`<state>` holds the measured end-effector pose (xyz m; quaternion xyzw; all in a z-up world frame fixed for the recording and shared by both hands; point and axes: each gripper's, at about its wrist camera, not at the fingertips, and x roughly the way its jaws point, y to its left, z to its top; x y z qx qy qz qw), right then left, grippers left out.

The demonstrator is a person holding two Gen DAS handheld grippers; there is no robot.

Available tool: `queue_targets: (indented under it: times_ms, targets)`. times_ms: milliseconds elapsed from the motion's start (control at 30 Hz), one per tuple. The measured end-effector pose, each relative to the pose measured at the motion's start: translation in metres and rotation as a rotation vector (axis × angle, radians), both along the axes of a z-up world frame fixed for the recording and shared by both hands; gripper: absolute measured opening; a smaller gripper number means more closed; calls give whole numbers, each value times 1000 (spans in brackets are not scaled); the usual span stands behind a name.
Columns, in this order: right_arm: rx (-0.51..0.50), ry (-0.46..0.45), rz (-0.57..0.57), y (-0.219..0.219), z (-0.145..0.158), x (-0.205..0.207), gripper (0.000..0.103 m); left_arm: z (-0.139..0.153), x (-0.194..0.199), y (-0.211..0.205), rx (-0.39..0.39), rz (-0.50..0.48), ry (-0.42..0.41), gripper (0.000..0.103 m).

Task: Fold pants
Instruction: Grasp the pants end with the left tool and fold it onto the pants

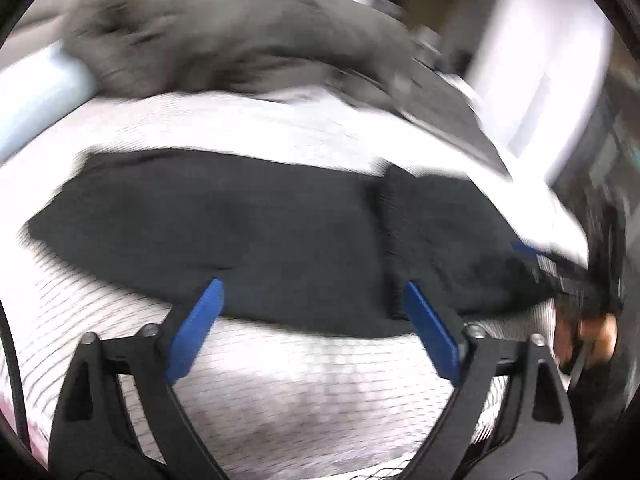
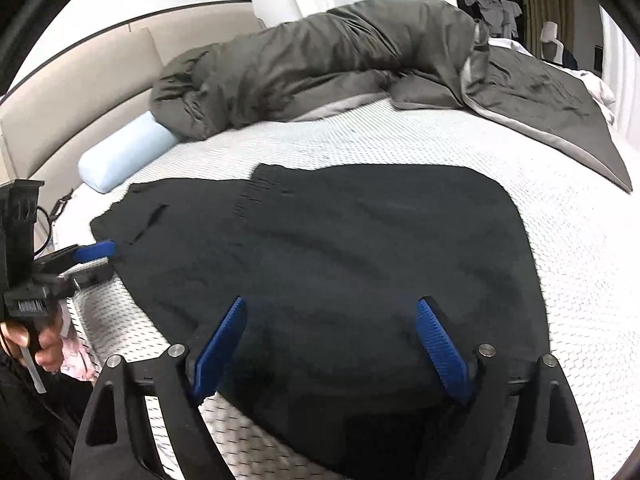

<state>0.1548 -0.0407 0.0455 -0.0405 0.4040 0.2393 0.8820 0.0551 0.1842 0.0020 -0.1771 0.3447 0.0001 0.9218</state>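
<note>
The black pants (image 2: pixel 340 248) lie flat on the white patterned bed sheet (image 2: pixel 580 240), folded lengthwise, with one end laid over the rest. They also show in the left wrist view (image 1: pixel 240 232), which is blurred. My left gripper (image 1: pixel 312 296) is open and empty, at the near edge of the pants. My right gripper (image 2: pixel 328 312) is open and empty, just above the pants' near part. The left gripper also shows in the right wrist view (image 2: pixel 96 254) at the pants' left end. The right gripper shows in the left wrist view (image 1: pixel 536 258) at the pants' right end.
A crumpled grey duvet (image 2: pixel 320 60) lies across the back of the bed. A pale blue bolster pillow (image 2: pixel 124 156) lies at the back left by the beige headboard (image 2: pixel 72 96). The bed edge is near me, with pink fabric (image 2: pixel 78 360) below it.
</note>
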Motion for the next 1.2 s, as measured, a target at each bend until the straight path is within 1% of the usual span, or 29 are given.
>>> queue_targets:
  times_ms: [33, 67, 100, 167, 200, 233, 367, 400, 433, 500, 533, 567, 600, 633, 700, 733, 800, 867, 900, 933, 967, 1000, 1033, 1067, 1100, 1133, 1167, 1200]
  targets:
    - [6, -8, 0, 3, 0, -3, 90, -2, -6, 20, -43, 73, 2, 96]
    - [11, -9, 1, 5, -1, -4, 90, -10, -10, 45, -111, 169, 15, 96]
    - [17, -5, 7, 8, -1, -5, 90, -15, -11, 60, -164, 214, 26, 96]
    - [15, 1, 23, 13, -3, -6, 90, -31, -11, 87, -268, 283, 51, 92]
    - [9, 0, 25, 16, -4, -6, 90, -39, -9, 99, -310, 311, 58, 88]
    - [8, 1, 28, 17, -4, -6, 90, -45, -5, 107, -331, 338, 70, 83]
    - [7, 14, 43, 22, -8, -3, 90, -56, 12, 131, -385, 438, 61, 76]
    - [6, 16, 45, 22, -9, -3, 90, -55, 17, 134, -384, 462, 66, 66]
    - [5, 16, 49, 22, -9, -3, 90, -53, 23, 136, -370, 486, 71, 40]
    - [3, 15, 46, 20, -9, -2, 90, -47, 30, 138, -326, 514, 88, 10]
    - [5, 16, 44, 17, -9, -2, 90, -40, 35, 134, -299, 522, 76, 6]
    - [9, 15, 39, 15, -8, -2, 90, -30, 37, 126, -258, 526, 50, 5]
    - [12, 14, 34, 11, -7, -2, 90, -15, 39, 112, -199, 509, 13, 3]
    - [16, 9, 29, 6, -5, -2, 90, 3, 43, 93, -150, 464, -27, 2]
    - [28, -5, 3, -7, 0, -2, 90, 35, 49, 53, -98, 366, -80, 2]
    - [34, -9, -12, -13, 1, -2, 90, 45, 52, 39, -82, 333, -96, 2]
    - [51, -12, -52, -29, 4, -1, 90, 74, 63, -15, -37, 209, -151, 2]
    - [70, -17, -100, -48, 7, 0, 90, 94, 77, -64, -35, 82, -186, 2]
    - [80, -19, -129, -60, 9, 1, 90, 102, 85, -94, -40, -1, -195, 2]
    - [87, -22, -156, -69, 10, 1, 90, 107, 93, -116, -47, -63, -197, 2]
    - [94, -22, -180, -79, 10, 2, 90, 109, 101, -144, -67, -146, -193, 2]
    - [102, -20, -206, -90, 11, 2, 90, 105, 111, -173, -97, -244, -172, 4]
    - [107, -17, -238, -102, 10, 3, 90, 99, 119, -195, -122, -321, -136, 8]
    - [107, -14, -267, -113, 9, 4, 90, 83, 130, -224, -166, -437, -58, 14]
    - [106, -9, -301, -124, 8, 5, 90, 71, 135, -241, -187, -506, 7, 31]
    - [109, -1, -335, -136, 6, 5, 90, 60, 135, -254, -192, -558, 70, 41]
    - [117, 9, -364, -146, 5, 6, 90, 48, 135, -261, -195, -586, 115, 41]
    - [135, 23, -401, -158, 3, 6, 90, 39, 129, -261, -200, -599, 123, 42]
